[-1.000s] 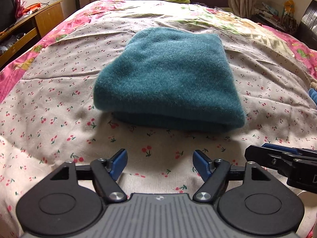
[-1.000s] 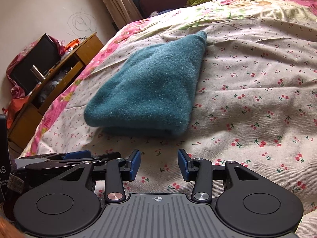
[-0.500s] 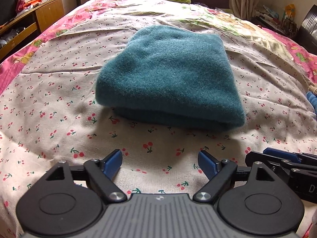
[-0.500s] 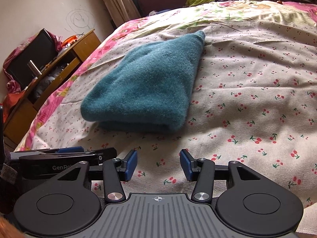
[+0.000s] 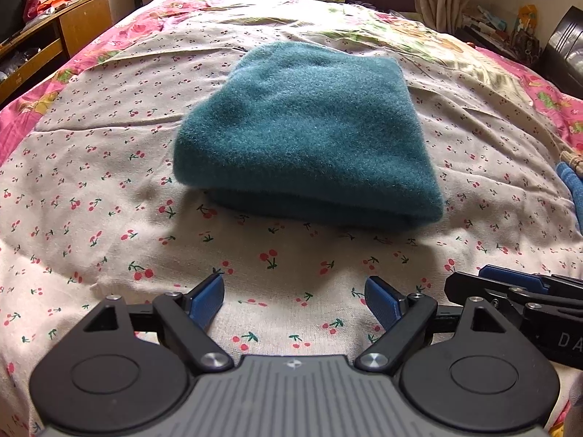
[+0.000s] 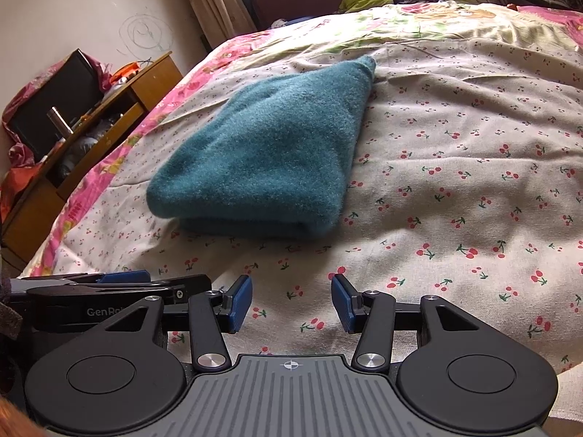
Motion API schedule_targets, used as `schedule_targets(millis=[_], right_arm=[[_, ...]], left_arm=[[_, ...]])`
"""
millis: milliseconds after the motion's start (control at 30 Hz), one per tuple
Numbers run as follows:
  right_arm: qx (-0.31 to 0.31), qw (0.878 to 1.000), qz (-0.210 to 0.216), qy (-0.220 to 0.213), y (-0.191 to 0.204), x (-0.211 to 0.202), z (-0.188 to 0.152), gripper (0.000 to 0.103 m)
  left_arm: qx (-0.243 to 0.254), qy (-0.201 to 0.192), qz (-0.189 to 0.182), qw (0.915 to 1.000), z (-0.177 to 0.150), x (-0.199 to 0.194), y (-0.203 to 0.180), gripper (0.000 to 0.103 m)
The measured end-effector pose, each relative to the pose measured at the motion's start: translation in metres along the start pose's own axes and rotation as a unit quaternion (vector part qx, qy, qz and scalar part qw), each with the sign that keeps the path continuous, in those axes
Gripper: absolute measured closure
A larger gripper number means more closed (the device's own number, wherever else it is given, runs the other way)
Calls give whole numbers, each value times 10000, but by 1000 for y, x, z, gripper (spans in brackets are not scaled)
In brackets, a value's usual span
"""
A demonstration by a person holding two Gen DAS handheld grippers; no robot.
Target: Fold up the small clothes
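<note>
We see the fuzzy teal knitted garment (image 5: 306,134), folded into a thick bundle, lying on the bed's cherry-print sheet (image 5: 91,196). Our left gripper (image 5: 293,300) hovers just short of its near edge, jaws having just been widening, nothing between them. Our right gripper (image 6: 291,302) sits beside it, jaws part open, having just spread a little, also empty, apart from the garment.
</note>
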State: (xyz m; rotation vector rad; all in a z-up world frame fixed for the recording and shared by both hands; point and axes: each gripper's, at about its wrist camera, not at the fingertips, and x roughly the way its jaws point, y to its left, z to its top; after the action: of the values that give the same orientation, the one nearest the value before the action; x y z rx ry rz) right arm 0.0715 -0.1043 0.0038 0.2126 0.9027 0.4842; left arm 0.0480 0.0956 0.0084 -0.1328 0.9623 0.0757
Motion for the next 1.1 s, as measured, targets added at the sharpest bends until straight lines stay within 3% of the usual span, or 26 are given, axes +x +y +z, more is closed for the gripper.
schedule_targets(millis=[833, 967, 1100], right_arm=[[-43, 9999, -36, 132, -2, 6, -9, 55], [-29, 9999, -37, 121, -2, 6, -9, 55], [-14, 9999, -36, 111, -3, 5, -10, 55]], left_arm=[[117, 30, -44, 9999, -6, -5, -5, 7], [142, 7, 27, 9999, -7, -5, -6, 0], [161, -13, 37, 9999, -7, -5, -6, 0]])
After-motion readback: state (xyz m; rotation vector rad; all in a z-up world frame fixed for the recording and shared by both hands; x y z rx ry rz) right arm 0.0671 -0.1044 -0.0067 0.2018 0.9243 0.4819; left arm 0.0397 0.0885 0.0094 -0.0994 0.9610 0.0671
